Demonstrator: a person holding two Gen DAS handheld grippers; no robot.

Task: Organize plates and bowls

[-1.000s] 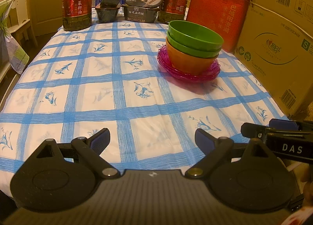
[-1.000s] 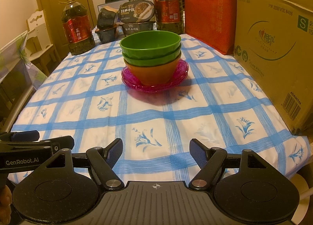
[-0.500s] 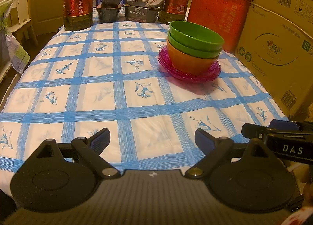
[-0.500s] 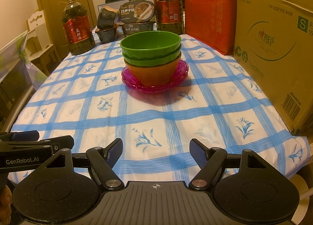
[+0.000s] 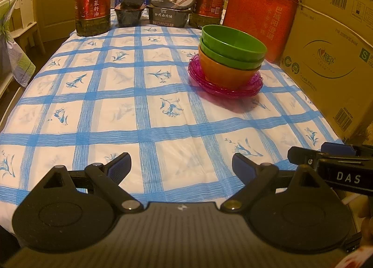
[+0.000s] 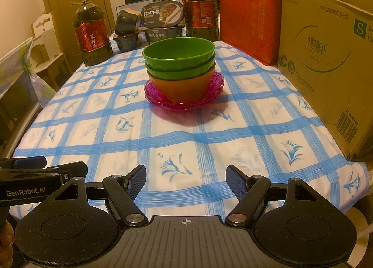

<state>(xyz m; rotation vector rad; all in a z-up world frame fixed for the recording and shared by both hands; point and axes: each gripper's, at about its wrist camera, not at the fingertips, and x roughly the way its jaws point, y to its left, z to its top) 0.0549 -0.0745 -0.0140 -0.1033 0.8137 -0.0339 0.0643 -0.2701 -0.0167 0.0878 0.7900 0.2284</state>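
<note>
Left wrist view: left gripper (image 5: 180, 166) at bottom centre, jaws spread, nothing btwn them, over the checked tablecloth (image 5: 139, 109). Bowl stack (image 5: 229, 58), two green nested in an orange one, sits on pink plates (image 5: 223, 87) upper right of centre.

Right wrist view: right gripper (image 6: 185, 180) bottom centre, also released & empty. Bowl stack (image 6: 179, 67) on plates (image 6: 184, 102) at upper centre, cardboard box (image 6: 326, 58) at right edge.
</note>
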